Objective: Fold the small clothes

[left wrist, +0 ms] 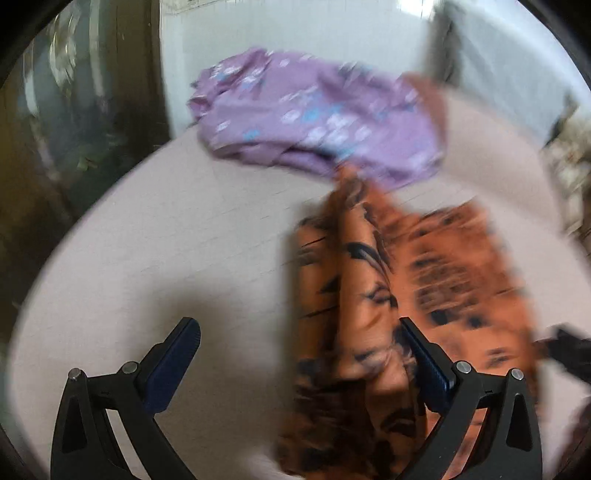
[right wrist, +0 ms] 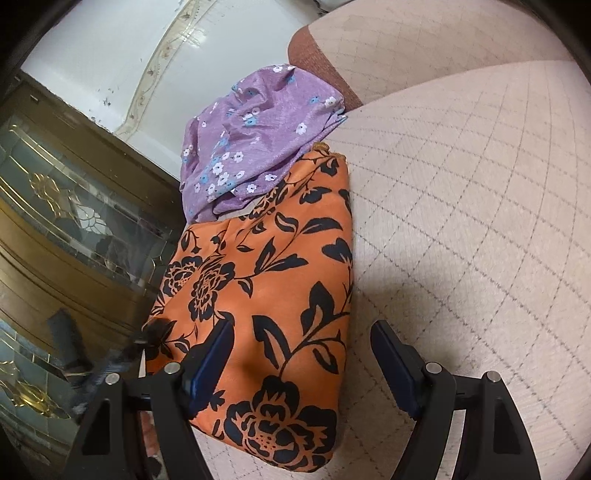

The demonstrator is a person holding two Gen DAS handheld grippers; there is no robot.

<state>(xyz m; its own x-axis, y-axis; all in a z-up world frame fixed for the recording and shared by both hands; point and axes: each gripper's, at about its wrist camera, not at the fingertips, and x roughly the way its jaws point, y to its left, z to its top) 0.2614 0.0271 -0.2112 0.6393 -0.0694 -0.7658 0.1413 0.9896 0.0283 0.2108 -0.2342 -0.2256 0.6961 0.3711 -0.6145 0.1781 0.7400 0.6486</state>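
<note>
My 2 grippers, left gripper [left wrist: 301, 328] and right gripper [right wrist: 303, 332], both gape, grasping nothing. The orange cloth [right wrist: 273, 280] lies on the quilted cushion [right wrist: 461, 221], touching the purple cloth [right wrist: 251, 147]. Thin, floppy, probably slippery; I'd pinch a corner hem.

Your left wrist view is smeared with motion blur: the lilac flowered garment [left wrist: 314, 118] and the orange cloth with the black floral print [left wrist: 388, 295] lose their patterns to streaks, worst toward the right edge. Your right wrist view is sharp, every petal on the orange print [right wrist: 266, 277] crisp. Both are evenly lit by soft daylight, with glare off the pale glossy floor [left wrist: 295, 29] at the top. A soft dark shadow lies on the pale quilted cushion [right wrist: 461, 221] ahead of your tongs. Fisheye bending curves the quilting lines, and black vignette rings each frame.
</note>
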